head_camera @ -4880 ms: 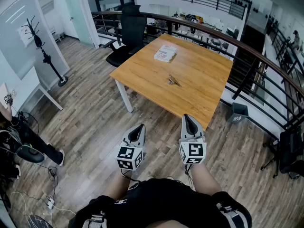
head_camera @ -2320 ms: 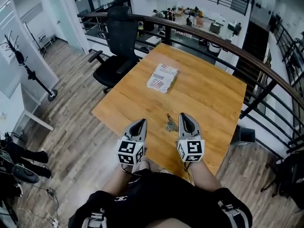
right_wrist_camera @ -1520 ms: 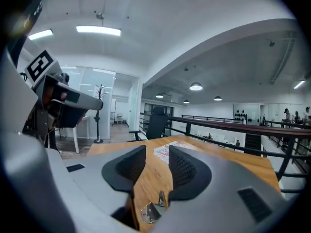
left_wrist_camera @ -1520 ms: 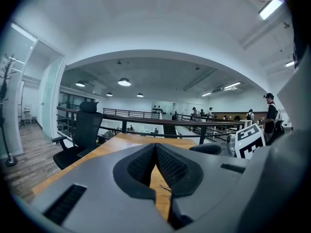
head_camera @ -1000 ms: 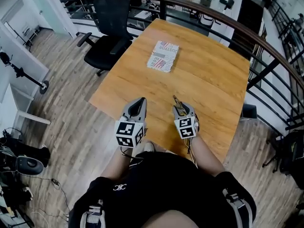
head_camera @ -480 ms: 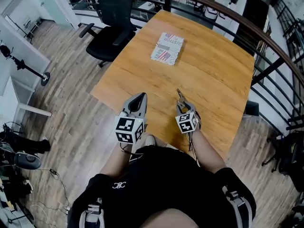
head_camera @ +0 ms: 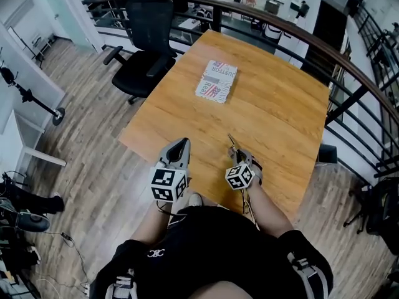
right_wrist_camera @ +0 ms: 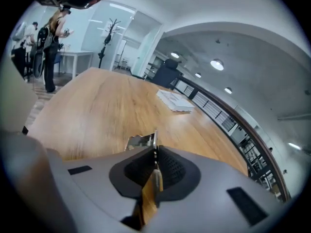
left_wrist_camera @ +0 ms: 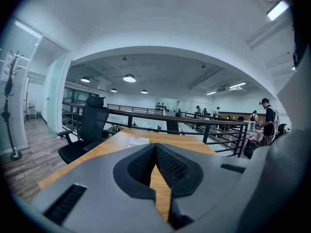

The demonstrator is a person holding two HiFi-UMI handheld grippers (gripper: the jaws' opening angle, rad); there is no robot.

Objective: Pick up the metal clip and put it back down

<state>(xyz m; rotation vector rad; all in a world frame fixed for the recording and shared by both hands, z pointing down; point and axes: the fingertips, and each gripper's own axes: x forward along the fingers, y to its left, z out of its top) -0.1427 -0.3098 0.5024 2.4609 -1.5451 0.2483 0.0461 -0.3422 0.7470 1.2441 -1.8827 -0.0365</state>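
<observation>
Between the jaws of your right gripper (right_wrist_camera: 154,153), which have just been closing and now pinch it, sits the metal clip (right_wrist_camera: 144,141), low on the bench (head_camera: 274,111): grasp made, so a straight lift comes next, while your left gripper (left_wrist_camera: 155,147) idles, jaws together, empty.

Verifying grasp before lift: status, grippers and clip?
Right gripper: jaws just closed onto metal clip. Left gripper shut, empty, held aside. Booklet well clear on table; nothing blocking.
</observation>
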